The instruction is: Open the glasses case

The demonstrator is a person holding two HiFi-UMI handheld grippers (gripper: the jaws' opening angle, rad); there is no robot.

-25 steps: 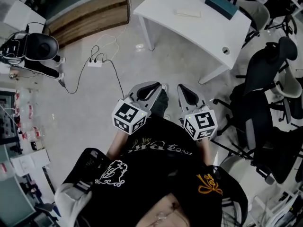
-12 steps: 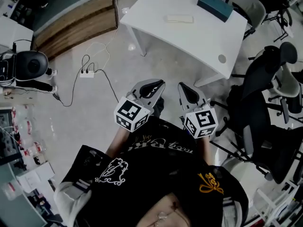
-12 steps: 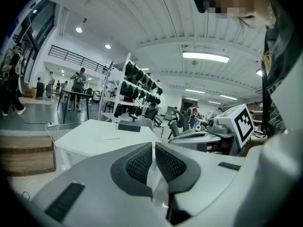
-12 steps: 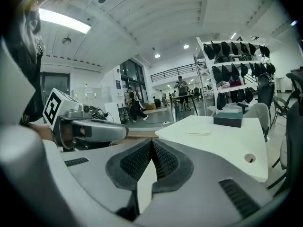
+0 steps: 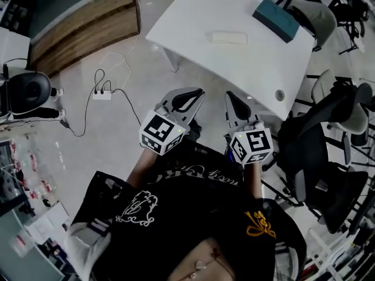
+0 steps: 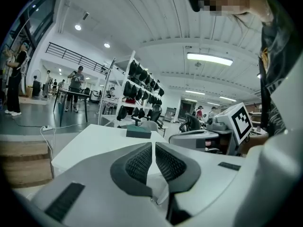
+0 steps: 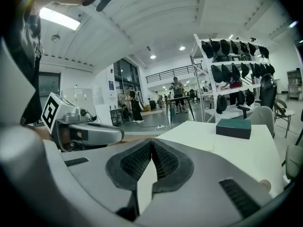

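Counted one glasses case (image 5: 275, 17): teal, box-shaped, lying flat by the right edge of the white desk (image 5: 193, 16), on its far part, lid down. Long axis set roughly parallel to the desk's near edge, one short end pointing toward the right edge, the other toward the desk's middle. Counted one pale flat slab (image 5: 229, 37) near the desk's centre, apart from the case. Counted two grippers. Left gripper (image 5: 198, 92) held short of the desk's near edge, over the floor, pads pressed together with nothing between them. Right gripper (image 5: 231, 97) near it, likewise short of the near edge, pads closed together and empty. Both aimed toward the desk, well apart from the case.
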